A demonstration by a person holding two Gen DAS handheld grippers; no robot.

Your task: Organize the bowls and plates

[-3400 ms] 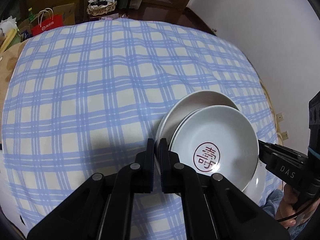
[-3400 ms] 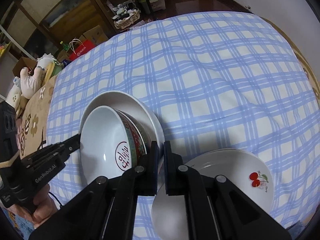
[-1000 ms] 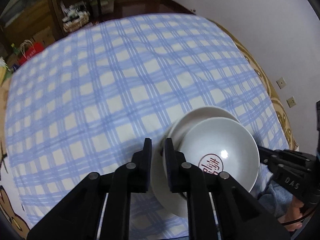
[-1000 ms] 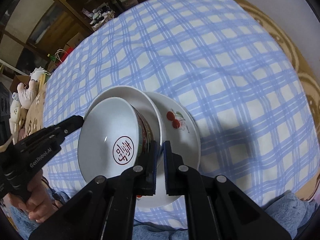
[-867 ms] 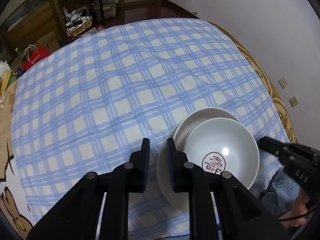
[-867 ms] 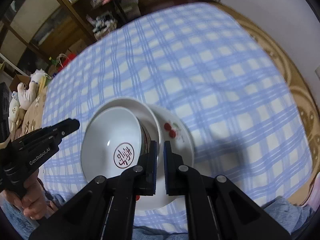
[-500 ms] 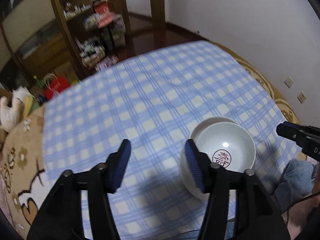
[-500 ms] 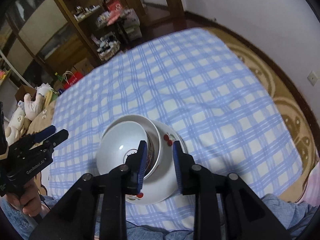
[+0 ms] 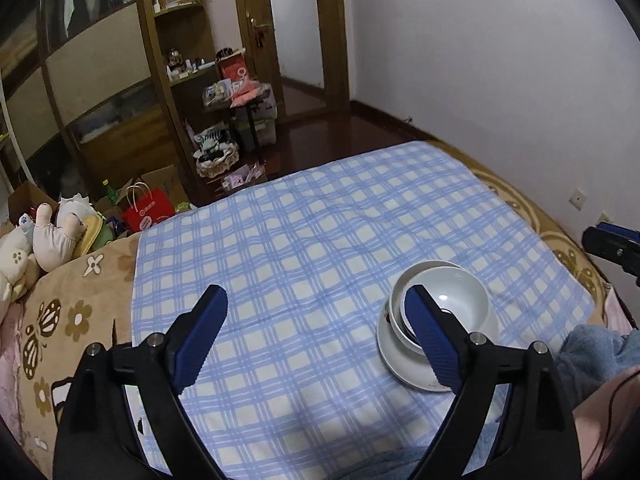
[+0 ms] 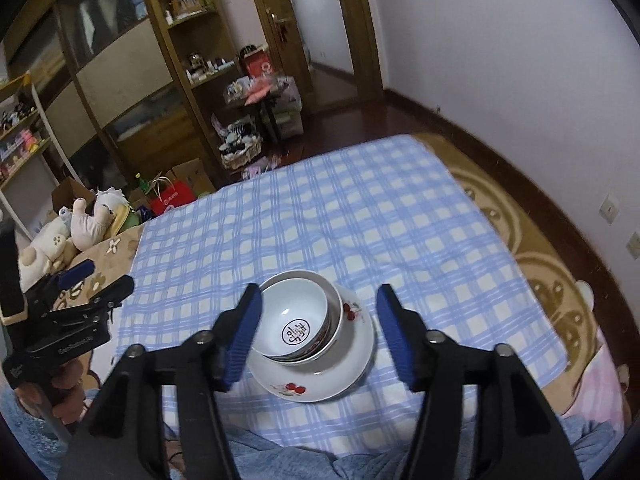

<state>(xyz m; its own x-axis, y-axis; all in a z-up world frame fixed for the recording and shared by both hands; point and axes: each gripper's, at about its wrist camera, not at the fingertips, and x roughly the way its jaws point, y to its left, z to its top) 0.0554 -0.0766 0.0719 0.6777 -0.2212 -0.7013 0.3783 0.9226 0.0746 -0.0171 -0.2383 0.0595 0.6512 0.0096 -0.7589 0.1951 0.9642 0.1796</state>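
Observation:
Two white bowls are nested on a white cherry-patterned plate [image 10: 320, 384] on the blue checked cloth. The inner bowl [image 10: 296, 320] has a round seal mark on its bottom, and the outer bowl [image 10: 338, 308] holds it. In the left wrist view the same stack of bowls [image 9: 452, 304] sits at the right, partly behind one finger. My left gripper [image 9: 314, 300] hangs high above the cloth, jaws opening wide, nothing between them. My right gripper [image 10: 319, 296] is raised above the stack, jaws opening, touching nothing. Each gripper shows in the other's view: left gripper [image 10: 80, 280], right gripper [image 9: 612, 246].
The blue checked cloth [image 9: 320, 232] covers a soft surface edged by a brown flowered blanket [image 9: 60, 312]. Plush toys [image 9: 36, 240] and a red bag [image 9: 148, 212] lie at the far left. A blue towel [image 10: 280, 460] lies at the near edge. A white wall [image 9: 500, 80] runs along the right.
Both grippers let go of the bowl rims, opened wide and rose up and back from the stack. The bowls and plate stay stacked on the cloth.

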